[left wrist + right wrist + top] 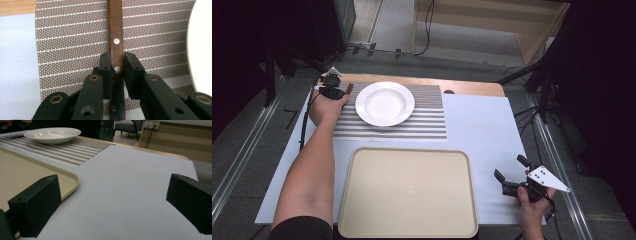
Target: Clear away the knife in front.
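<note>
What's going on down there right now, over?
Left gripper clamped on wooden handle, beside plate. Right gripper open, idle. Nothing in the way.

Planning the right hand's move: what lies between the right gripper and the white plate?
In the right gripper view, bare pale table sheet, the tray's corner, then the striped placemat under the white plate.

Wooden handle (116, 37): dark brown, narrow, two silver rivets visible. Lies flat on the striped placemat (75, 37), running vertically through the upper centre of the left gripper view, its near end clamped between black pads.
</note>
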`<action>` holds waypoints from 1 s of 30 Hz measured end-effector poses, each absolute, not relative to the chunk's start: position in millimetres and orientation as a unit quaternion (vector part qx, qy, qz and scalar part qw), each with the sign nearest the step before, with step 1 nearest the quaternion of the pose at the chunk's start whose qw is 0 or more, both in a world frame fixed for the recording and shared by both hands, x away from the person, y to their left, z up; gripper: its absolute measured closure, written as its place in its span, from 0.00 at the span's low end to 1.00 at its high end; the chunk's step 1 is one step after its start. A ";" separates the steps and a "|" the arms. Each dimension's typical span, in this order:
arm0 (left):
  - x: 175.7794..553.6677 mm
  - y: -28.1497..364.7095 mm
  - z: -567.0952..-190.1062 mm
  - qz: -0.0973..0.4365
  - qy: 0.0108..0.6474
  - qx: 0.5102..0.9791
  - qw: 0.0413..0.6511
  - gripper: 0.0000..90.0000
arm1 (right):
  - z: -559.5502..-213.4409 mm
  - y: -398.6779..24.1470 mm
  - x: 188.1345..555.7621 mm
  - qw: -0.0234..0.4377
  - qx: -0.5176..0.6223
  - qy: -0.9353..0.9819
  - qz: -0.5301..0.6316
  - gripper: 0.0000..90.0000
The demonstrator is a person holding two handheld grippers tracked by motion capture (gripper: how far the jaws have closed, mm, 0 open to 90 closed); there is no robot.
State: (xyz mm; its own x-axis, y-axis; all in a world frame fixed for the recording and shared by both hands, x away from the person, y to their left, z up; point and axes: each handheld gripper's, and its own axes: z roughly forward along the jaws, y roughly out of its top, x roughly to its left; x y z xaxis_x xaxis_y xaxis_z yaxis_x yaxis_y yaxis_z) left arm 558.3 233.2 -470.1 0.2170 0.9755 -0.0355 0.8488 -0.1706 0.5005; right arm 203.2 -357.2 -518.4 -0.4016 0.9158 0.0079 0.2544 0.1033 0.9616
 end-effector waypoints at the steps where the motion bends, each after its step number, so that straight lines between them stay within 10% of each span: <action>1: 557.8 233.9 -468.4 0.147 0.607 0.750 0.218 0.86 | -518.4 -357.2 203.1 0.327 0.438 0.667 0.506 0.00; 30: 513.7 232.8 -412.4 0.151 0.540 0.779 0.280 0.86 | -518.3 -356.2 203.1 0.327 0.434 0.671 0.504 0.00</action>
